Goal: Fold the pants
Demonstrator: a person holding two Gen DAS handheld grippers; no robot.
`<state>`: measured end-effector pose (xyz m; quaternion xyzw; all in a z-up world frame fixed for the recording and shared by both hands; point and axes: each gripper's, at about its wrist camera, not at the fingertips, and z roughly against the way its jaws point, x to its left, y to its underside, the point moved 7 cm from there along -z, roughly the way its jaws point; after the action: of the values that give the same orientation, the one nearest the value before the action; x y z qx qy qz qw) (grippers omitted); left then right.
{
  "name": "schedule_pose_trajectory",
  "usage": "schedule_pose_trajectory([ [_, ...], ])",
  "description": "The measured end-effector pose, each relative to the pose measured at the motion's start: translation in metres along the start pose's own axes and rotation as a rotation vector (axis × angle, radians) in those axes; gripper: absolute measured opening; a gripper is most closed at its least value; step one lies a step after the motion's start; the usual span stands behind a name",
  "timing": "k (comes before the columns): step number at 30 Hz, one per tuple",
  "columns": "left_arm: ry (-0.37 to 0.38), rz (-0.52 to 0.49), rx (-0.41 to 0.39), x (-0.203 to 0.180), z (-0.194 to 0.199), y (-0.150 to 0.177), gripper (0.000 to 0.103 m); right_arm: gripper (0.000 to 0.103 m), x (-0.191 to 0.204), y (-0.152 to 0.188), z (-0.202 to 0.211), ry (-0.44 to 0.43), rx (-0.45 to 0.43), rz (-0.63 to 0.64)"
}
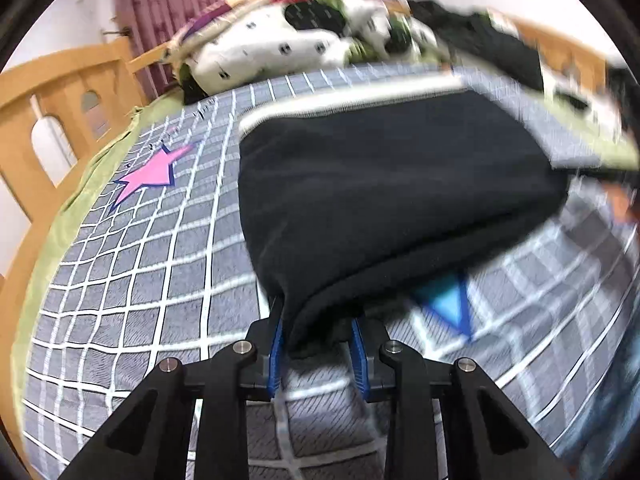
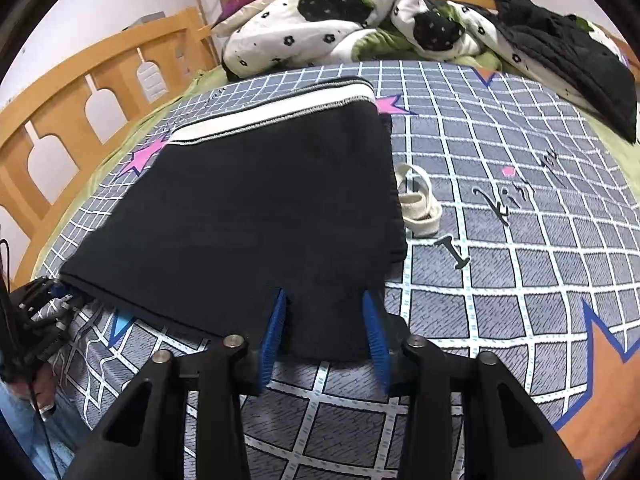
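Black pants (image 2: 256,208) with a white waistband (image 2: 280,114) lie folded on the grid-patterned bed sheet (image 2: 500,280). My right gripper (image 2: 326,320) holds the near right corner of the fold between its blue pads (image 2: 276,324). My left gripper (image 1: 318,338) grips the near left corner of the pants (image 1: 380,200), lifted slightly off the sheet (image 1: 140,280); this view is motion-blurred. The left gripper also shows at the left edge of the right wrist view (image 2: 44,312). A white drawstring (image 2: 418,204) sticks out on the right side of the pants.
A rumpled white, black and green quilt (image 2: 352,20) and a dark garment (image 2: 560,52) lie at the far end of the bed. A wooden bed rail (image 2: 80,96) runs along the left. A pink curtain (image 1: 220,0) hangs behind.
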<state>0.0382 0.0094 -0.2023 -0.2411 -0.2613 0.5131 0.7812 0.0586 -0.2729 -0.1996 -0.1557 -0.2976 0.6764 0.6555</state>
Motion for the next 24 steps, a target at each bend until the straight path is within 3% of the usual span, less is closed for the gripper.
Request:
schedule_pose_trajectory([
  [3, -0.024, -0.089, 0.028, -0.008, 0.003, 0.015, 0.037, 0.037, -0.002, -0.006, 0.013, -0.037, -0.042, 0.004],
  [5, 0.052, -0.093, 0.029, -0.008, 0.017, 0.018, 0.056, 0.037, -0.005, -0.015, 0.021, -0.049, -0.088, -0.007],
  [7, 0.104, -0.038, 0.016, 0.0, 0.028, 0.019, 0.069, 0.038, -0.008, -0.029, 0.025, -0.065, -0.127, -0.034],
  [10, 0.13, 0.044, -0.009, 0.011, 0.041, 0.016, 0.071, 0.039, -0.015, -0.054, 0.013, -0.041, -0.146, -0.069],
  [14, 0.109, 0.096, -0.008, 0.023, 0.037, 0.014, 0.072, 0.039, -0.023, -0.068, -0.029, 0.001, -0.089, -0.11],
  [17, 0.097, 0.113, 0.002, 0.028, 0.029, 0.011, 0.072, 0.01, -0.023, -0.075, -0.029, -0.001, -0.143, -0.121],
  [20, 0.097, 0.139, -0.028, 0.032, 0.03, 0.005, 0.072, 0.009, -0.024, -0.082, -0.001, -0.099, -0.218, -0.14],
  [24, 0.15, 0.186, -0.083, 0.037, 0.033, -0.011, 0.072, 0.013, -0.033, -0.066, -0.034, 0.033, -0.115, -0.101],
])
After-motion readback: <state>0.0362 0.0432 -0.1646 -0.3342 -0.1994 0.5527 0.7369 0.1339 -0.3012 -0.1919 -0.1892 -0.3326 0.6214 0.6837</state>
